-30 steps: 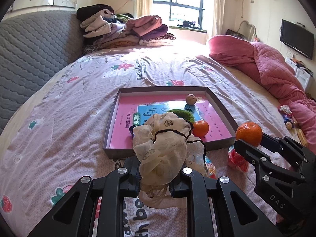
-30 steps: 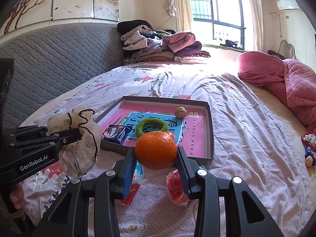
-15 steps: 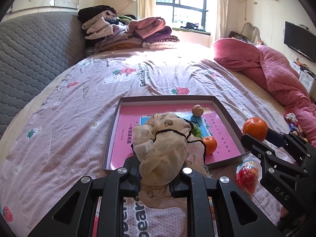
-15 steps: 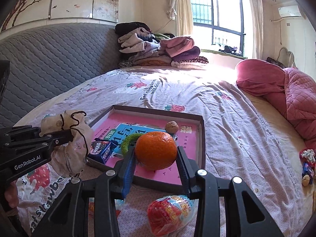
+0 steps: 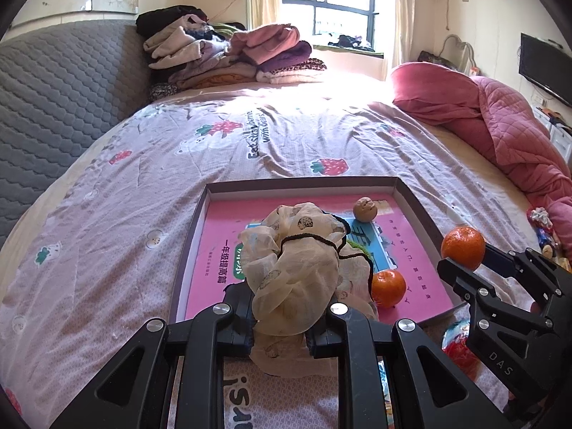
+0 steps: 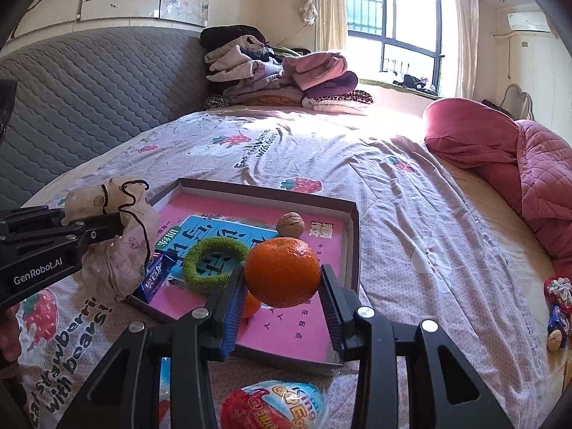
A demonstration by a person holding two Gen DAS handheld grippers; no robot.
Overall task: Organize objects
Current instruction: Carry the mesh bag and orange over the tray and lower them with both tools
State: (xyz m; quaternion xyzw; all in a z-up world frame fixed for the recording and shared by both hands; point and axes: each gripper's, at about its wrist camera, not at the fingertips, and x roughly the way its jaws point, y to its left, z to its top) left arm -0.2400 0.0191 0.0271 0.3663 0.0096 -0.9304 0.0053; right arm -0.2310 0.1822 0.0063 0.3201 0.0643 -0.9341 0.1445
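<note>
My left gripper [image 5: 286, 321] is shut on a cream gauze scrunchie [image 5: 296, 268] with a black cord, held over the near edge of the shallow box tray [image 5: 304, 184]. The tray has a pink printed bottom. My right gripper [image 6: 282, 293] is shut on an orange [image 6: 282, 271], held above the tray's near right part. In the tray lie a walnut [image 6: 291, 224], a green fuzzy ring [image 6: 214, 262], a blue snack packet [image 6: 157, 275] and a second small orange [image 5: 388, 284]. The left gripper [image 6: 118, 225] with the scrunchie [image 6: 118, 250] shows at the left of the right wrist view.
A red and blue egg-shaped candy pack [image 6: 275, 405] lies on the strawberry-print bedsheet [image 6: 393, 214] just before the tray. Folded clothes [image 5: 228, 53] are stacked at the grey headboard [image 5: 53, 107]. A pink quilt [image 5: 500, 132] is bunched at the right, small toys [image 6: 557, 307] beside it.
Both grippers have moved forward toward the tray with their loads. The tray looks nearer and larger, and the orange now hangs over the tray instead of in front of it.
</note>
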